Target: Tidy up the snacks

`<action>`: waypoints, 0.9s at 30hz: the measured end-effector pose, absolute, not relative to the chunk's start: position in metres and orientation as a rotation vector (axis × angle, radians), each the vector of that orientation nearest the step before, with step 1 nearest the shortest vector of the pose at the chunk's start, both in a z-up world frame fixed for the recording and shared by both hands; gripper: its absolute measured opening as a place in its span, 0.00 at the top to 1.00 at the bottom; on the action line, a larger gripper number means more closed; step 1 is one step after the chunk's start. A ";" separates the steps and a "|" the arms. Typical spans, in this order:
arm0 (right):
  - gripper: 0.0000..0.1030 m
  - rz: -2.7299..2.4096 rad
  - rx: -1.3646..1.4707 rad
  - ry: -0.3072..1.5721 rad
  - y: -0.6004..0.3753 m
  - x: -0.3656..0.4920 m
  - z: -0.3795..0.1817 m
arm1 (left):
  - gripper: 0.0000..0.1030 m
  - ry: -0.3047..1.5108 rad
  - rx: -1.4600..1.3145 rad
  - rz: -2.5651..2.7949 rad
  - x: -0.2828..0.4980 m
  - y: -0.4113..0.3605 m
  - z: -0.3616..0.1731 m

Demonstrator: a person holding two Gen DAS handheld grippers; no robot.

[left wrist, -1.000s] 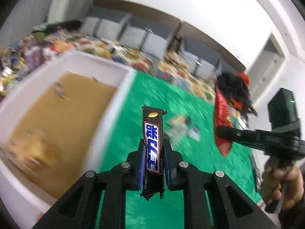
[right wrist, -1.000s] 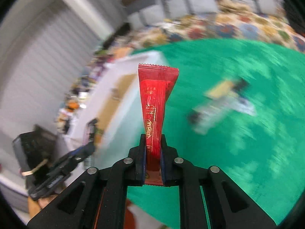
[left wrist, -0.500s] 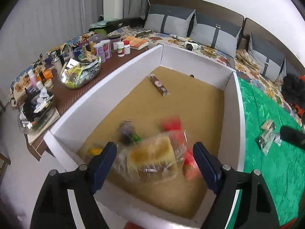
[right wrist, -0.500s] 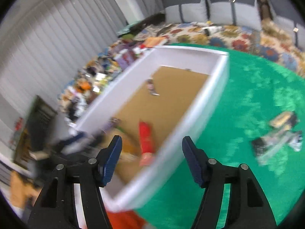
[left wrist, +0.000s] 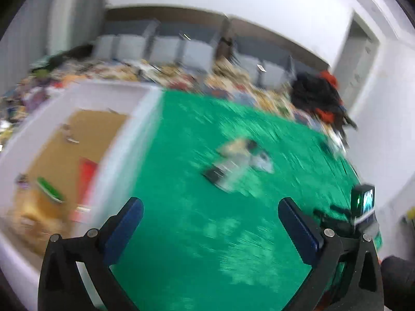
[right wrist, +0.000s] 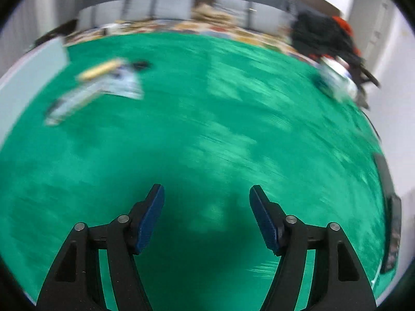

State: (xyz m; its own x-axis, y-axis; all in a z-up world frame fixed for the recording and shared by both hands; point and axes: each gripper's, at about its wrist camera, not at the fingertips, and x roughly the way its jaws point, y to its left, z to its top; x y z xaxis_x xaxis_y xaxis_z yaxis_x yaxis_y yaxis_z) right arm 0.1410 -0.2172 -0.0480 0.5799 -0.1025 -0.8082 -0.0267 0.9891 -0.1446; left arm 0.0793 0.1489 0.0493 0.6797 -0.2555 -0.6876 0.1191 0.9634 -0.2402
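Note:
Both views are motion-blurred. My left gripper [left wrist: 210, 207] is open and empty above the green cloth [left wrist: 197, 246], just right of the white box [left wrist: 122, 145]. The box holds several snacks, among them a red packet [left wrist: 85, 173] and a green one [left wrist: 49, 191]. A small pile of snack packets [left wrist: 236, 163] lies on the cloth ahead. My right gripper [right wrist: 206, 194] is open and empty over the cloth [right wrist: 207, 129]; the same pile of packets [right wrist: 98, 88] lies at its far left. The right gripper's body [left wrist: 363, 207] shows at the left wrist view's right edge.
A black and red bundle [left wrist: 319, 98] sits at the cloth's far right edge, also in the right wrist view [right wrist: 326, 39]. Grey cushions [left wrist: 181, 49] line the back wall. Cluttered items [left wrist: 26, 96] lie left of the box. A dark flat object [right wrist: 389, 207] lies at the cloth's right edge.
Both grippers held snacks a second ago, a chocolate bar left and a red packet right. They opened over the box, and both have now swung right over the green cloth, empty.

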 end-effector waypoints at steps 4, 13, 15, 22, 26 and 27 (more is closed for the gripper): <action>0.29 -0.100 -0.098 0.948 -0.262 0.138 -0.056 | 0.00 0.929 -0.107 -0.247 0.111 0.092 -0.008; 0.13 -0.095 0.016 0.928 -0.284 0.141 -0.064 | 0.00 0.999 -0.001 -0.079 0.155 0.066 -0.084; 0.12 -0.099 0.016 0.929 -0.284 0.140 -0.065 | 0.00 0.976 0.023 -0.059 0.157 0.063 -0.086; 0.11 -0.101 0.017 0.929 -0.284 0.140 -0.065 | 0.00 0.940 0.028 -0.055 0.149 0.062 -0.083; 0.11 -0.101 0.016 0.929 -0.284 0.140 -0.065 | 0.00 0.941 0.027 -0.052 0.149 0.065 -0.087; 0.11 -0.101 0.016 0.929 -0.284 0.140 -0.065 | 0.00 0.941 0.028 -0.051 0.147 0.065 -0.086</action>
